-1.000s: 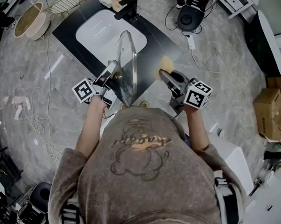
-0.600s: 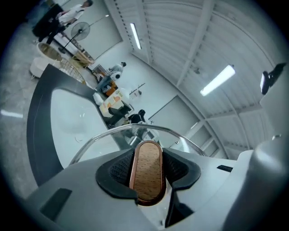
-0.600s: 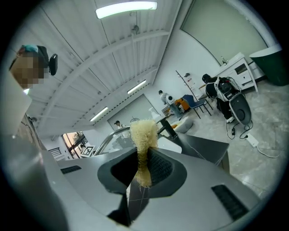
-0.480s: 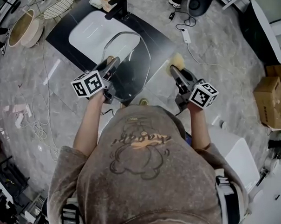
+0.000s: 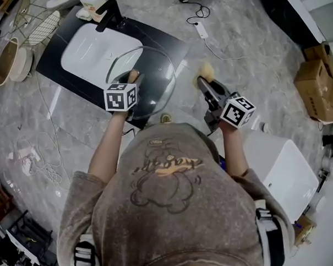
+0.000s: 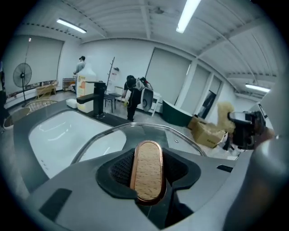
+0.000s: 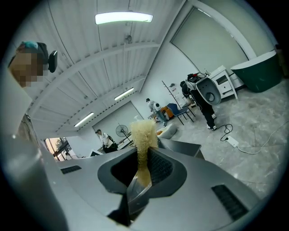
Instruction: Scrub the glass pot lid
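Note:
My left gripper (image 5: 134, 78) is shut on the wooden handle (image 6: 146, 171) of the glass pot lid (image 5: 156, 86). It holds the lid above the black counter's near edge, next to the basin, tilted so its round face shows from above. In the left gripper view the lid's rim (image 6: 135, 129) arcs just beyond the handle. My right gripper (image 5: 203, 82) is to the right of the lid and apart from it, shut on a yellow loofah scrubber (image 5: 206, 70). The scrubber (image 7: 143, 133) stands up between the pads.
A white basin (image 5: 91, 47) is set in a black counter (image 5: 165, 44) with a black faucet (image 5: 108, 14) at its far end. A wire basket (image 5: 37, 22) and a bowl (image 5: 9, 56) lie far left. Cardboard boxes (image 5: 314, 90) and a white cabinet (image 5: 278, 166) stand to the right. Cables (image 5: 40, 151) trail on the floor.
The lid has turned from standing edge-on to showing its broad face upward, with the left gripper still on its handle. The right gripper with the scrubber has stayed beside it.

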